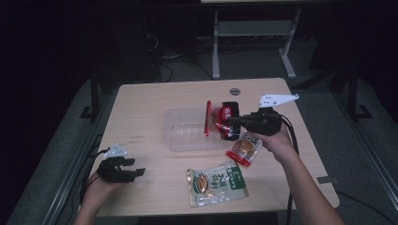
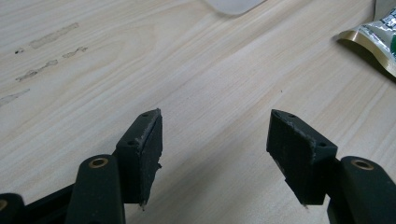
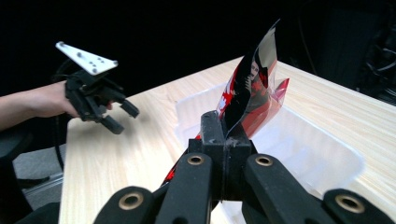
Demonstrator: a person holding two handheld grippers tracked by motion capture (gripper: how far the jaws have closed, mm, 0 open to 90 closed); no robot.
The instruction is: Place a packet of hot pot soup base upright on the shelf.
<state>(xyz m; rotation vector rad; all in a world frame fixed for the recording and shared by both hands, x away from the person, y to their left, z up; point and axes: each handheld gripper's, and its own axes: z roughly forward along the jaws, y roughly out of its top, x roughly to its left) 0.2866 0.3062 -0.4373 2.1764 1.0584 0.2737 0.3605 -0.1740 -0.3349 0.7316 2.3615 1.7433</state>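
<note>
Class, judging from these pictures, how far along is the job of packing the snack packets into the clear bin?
Done: nothing visible lies in the clear bin yet. In hand: the right gripper holds a red packet over the bin's edge. Left: the orange packet and green packet lie on the table; the left gripper is open, holding nothing.

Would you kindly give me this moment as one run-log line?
right gripper: shut on red packet, above clear bin | left gripper: open, empty, over table | on table: green packet, orange packet
</note>
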